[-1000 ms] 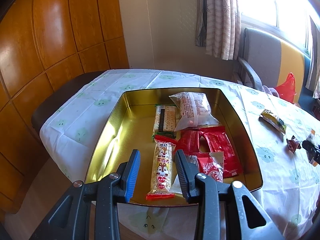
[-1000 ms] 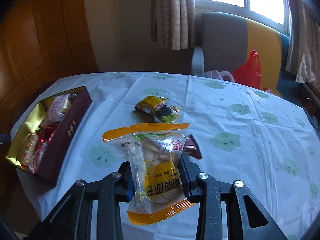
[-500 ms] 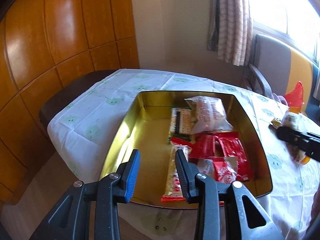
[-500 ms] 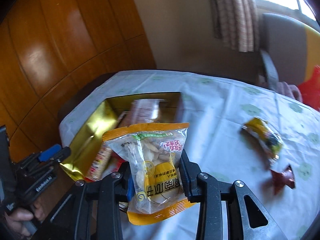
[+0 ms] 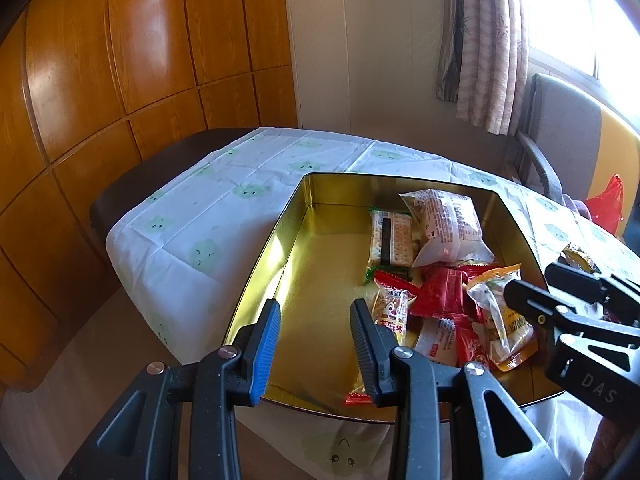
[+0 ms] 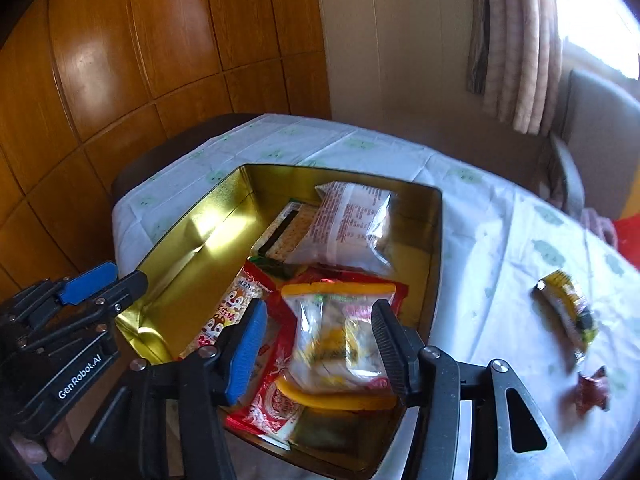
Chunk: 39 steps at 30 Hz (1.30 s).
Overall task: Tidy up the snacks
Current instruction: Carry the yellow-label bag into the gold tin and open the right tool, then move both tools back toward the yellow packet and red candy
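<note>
A gold tin box (image 5: 304, 248) (image 6: 208, 232) stands on the table and holds several snack packs. My right gripper (image 6: 318, 338) is open over the box's near right corner. The clear orange-edged nut pack (image 6: 336, 340) (image 5: 500, 316) lies blurred between its fingers, on the red packs (image 6: 272, 396), and the pads do not grip it. My left gripper (image 5: 314, 340) is open and empty at the box's near edge. A white bread pack (image 5: 444, 228) and a cracker pack (image 5: 390, 236) lie at the back of the box.
On the flowered tablecloth (image 6: 500, 240) right of the box lie a yellow-green snack pack (image 6: 568, 308) and a small dark red candy (image 6: 592, 390). A grey chair (image 5: 560, 136) and a red bag (image 5: 608, 204) stand behind the table. Wooden panels line the left wall.
My right gripper carried the nut pack left over the box and opened, letting the pack drop onto the red packs. The left gripper drew back slightly and stayed open.
</note>
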Motion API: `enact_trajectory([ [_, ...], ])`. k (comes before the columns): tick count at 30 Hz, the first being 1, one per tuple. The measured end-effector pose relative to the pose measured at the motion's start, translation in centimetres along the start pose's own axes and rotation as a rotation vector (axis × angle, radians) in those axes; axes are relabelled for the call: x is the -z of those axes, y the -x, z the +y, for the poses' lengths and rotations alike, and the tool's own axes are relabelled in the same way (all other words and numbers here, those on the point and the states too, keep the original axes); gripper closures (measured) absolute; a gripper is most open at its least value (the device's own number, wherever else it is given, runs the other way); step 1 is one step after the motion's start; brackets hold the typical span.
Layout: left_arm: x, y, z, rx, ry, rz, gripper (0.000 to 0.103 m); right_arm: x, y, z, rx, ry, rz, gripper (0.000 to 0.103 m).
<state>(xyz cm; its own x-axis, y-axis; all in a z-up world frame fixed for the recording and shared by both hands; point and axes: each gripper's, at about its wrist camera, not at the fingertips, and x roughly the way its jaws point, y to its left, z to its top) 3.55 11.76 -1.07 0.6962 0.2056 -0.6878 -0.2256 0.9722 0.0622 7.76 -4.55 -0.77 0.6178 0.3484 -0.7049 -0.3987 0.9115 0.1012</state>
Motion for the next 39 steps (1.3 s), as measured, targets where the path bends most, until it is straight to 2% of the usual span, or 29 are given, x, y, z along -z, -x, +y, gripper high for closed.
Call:
enact_trajectory([
  [8, 0.2, 0.4, -0.2, -0.005, -0.009, 0.002, 0.066, 0.2, 1.5, 0.4, 0.075, 0.036, -0.043, 0.045],
  [21, 0.3, 1.4, -1.4, 0.005, -0.044, -0.007, 0.066, 0.7, 3.3, 0.1, 0.096, 0.041, -0.084, 0.043],
  [31, 0.2, 1.8, -2.7, 0.018, -0.076, -0.013, 0.066, 1.2, 4.1, -1.7, 0.125, 0.008, -0.094, 0.042],
  [39, 0.0, 2.3, -5.0, 0.052, -0.138, -0.017, 0.066, 2.3, 4.5, -4.7, 0.169, -0.039, -0.089, 0.040],
])
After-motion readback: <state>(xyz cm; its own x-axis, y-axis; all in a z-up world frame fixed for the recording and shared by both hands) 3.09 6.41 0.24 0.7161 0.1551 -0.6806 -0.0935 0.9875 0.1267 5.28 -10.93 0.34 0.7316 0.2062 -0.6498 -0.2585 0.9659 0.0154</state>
